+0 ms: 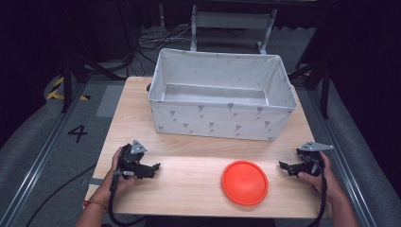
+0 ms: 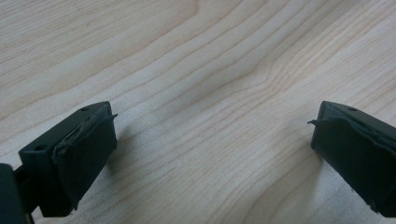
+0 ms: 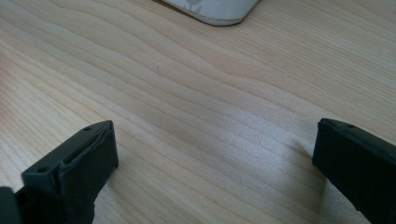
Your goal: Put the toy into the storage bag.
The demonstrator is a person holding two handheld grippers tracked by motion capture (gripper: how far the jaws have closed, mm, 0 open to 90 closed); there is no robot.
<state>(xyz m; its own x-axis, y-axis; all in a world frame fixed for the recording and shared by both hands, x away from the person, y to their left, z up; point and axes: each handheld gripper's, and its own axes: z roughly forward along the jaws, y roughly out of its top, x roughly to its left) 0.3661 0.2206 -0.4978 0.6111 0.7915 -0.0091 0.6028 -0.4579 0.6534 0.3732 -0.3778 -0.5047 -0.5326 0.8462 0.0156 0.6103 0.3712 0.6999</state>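
The orange disc (image 1: 245,182) lies flat at the tabletop's (image 1: 189,184) near edge, just inward of the right tool (image 1: 285,166) and well apart from the left tool (image 1: 155,167), both with jaws spread and empty, so the right is nearer.
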